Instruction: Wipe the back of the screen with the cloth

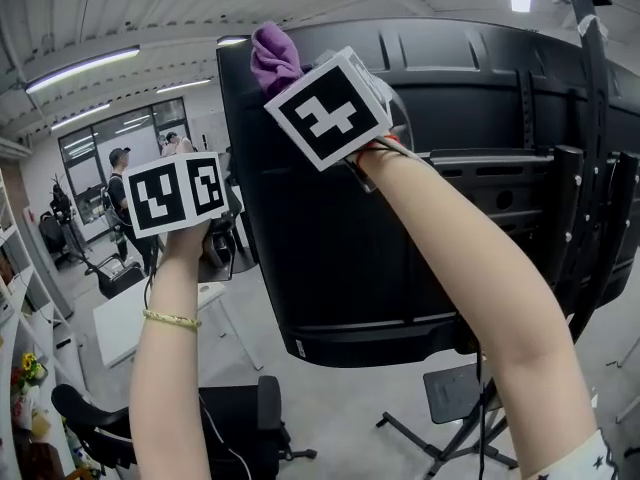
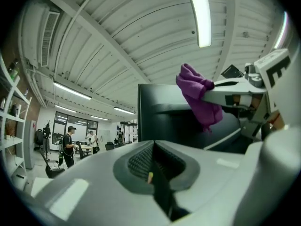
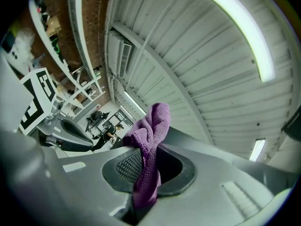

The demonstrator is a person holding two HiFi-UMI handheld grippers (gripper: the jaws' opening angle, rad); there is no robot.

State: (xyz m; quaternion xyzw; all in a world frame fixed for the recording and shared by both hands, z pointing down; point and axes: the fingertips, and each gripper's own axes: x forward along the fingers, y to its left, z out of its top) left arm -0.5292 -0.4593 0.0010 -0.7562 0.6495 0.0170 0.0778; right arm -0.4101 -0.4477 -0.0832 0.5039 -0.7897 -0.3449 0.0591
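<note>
The back of the big black screen (image 1: 400, 258) fills the middle of the head view, tilted on its stand. My right gripper (image 1: 288, 76) is raised to the screen's upper left corner and is shut on a purple cloth (image 1: 274, 56). The cloth (image 3: 149, 140) hangs bunched from between the jaws, against the screen's top edge. Left of the screen's side edge, apart from it, my left gripper (image 2: 153, 175) is held up, shut and empty. From there I see the screen (image 2: 160, 117), the cloth (image 2: 197, 95) and the right gripper (image 2: 221, 89).
A black mounting bracket and pole (image 1: 590, 208) run down the screen's right side, with stand legs (image 1: 450, 433) on the floor. Below stand a black office chair (image 1: 240, 418) and a white table (image 1: 120, 318). People (image 1: 120, 183) stand far back at the left.
</note>
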